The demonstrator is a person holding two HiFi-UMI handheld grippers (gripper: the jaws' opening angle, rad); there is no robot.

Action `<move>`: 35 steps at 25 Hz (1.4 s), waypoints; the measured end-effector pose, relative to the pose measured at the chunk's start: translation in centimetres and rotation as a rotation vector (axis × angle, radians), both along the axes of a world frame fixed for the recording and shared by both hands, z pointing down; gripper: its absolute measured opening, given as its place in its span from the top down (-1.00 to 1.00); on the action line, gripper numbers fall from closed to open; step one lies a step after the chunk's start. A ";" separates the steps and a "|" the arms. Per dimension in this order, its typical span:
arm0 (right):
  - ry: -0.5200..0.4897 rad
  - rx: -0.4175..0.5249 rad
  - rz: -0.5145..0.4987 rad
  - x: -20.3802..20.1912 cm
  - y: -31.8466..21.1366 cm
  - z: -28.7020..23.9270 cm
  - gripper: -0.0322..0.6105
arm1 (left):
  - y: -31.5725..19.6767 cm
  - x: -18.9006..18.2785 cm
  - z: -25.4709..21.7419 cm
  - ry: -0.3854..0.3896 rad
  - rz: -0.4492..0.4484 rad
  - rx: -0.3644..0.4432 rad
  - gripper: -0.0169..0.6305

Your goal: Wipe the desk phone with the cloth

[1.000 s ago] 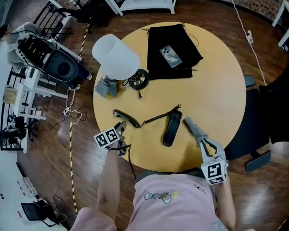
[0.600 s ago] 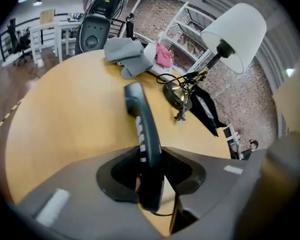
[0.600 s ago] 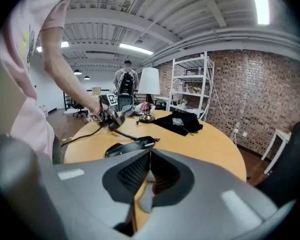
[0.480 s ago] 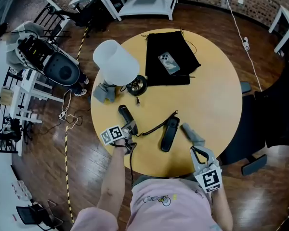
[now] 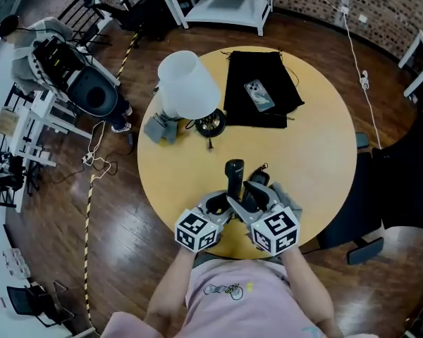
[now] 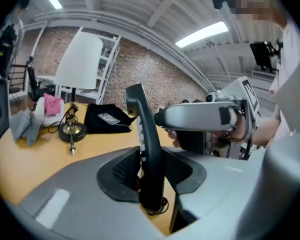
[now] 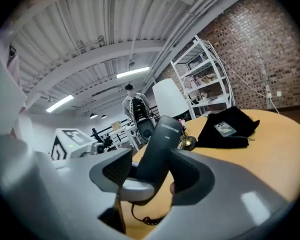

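The black handset (image 5: 234, 174) stands upright above the round table (image 5: 317, 146), my left gripper (image 5: 227, 203) shut on its lower end (image 6: 151, 179). Right beside it is my right gripper (image 5: 257, 194). Its jaws have just been opening wider, and the black phone base (image 7: 160, 144) now sits between the pads, touching both, with my right gripper (image 7: 150, 171) holding it off the table. The coiled cord (image 7: 140, 219) hangs below. A grey cloth (image 5: 287, 201) shows just right of the right gripper; whether it lies on the table or hangs I cannot tell.
A white lamp (image 5: 189, 84) stands at the table's back left, with another grey cloth (image 5: 160, 127) by its foot. A black bag (image 5: 268, 72) with a smartphone (image 5: 259, 95) lies at the back. A dark chair (image 5: 402, 182) stands right of the table.
Both grippers have come together at the table's front middle. The handset has swung from lying at the left to upright. The base has left the tabletop, and the right jaws no longer pinch the cloth.
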State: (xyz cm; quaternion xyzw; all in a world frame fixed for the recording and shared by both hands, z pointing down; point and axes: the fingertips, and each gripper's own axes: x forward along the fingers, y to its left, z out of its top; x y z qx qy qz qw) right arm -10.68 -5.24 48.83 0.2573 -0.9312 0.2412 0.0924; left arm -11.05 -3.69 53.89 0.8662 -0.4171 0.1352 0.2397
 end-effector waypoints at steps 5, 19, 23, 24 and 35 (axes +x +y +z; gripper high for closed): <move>-0.085 -0.142 0.136 0.6 -0.4 1.0 -0.10 | 1.8 0.7 -0.7 -0.009 0.029 0.054 0.54; -0.154 -0.238 0.318 3.1 0.4 1.5 0.13 | 4.7 -2.1 0.0 0.004 0.070 0.098 0.49; -0.145 -0.256 0.462 7.4 0.9 0.9 0.17 | 5.3 -6.7 -0.1 0.069 -0.021 0.089 0.49; -0.132 -0.263 0.477 8.2 1.6 0.7 0.18 | 5.5 -7.9 -0.3 0.085 -0.050 0.088 0.49; 0.249 -0.533 0.425 5.0 4.6 9.3 0.21 | 7.4 -16.6 2.1 0.164 -0.201 0.043 0.50</move>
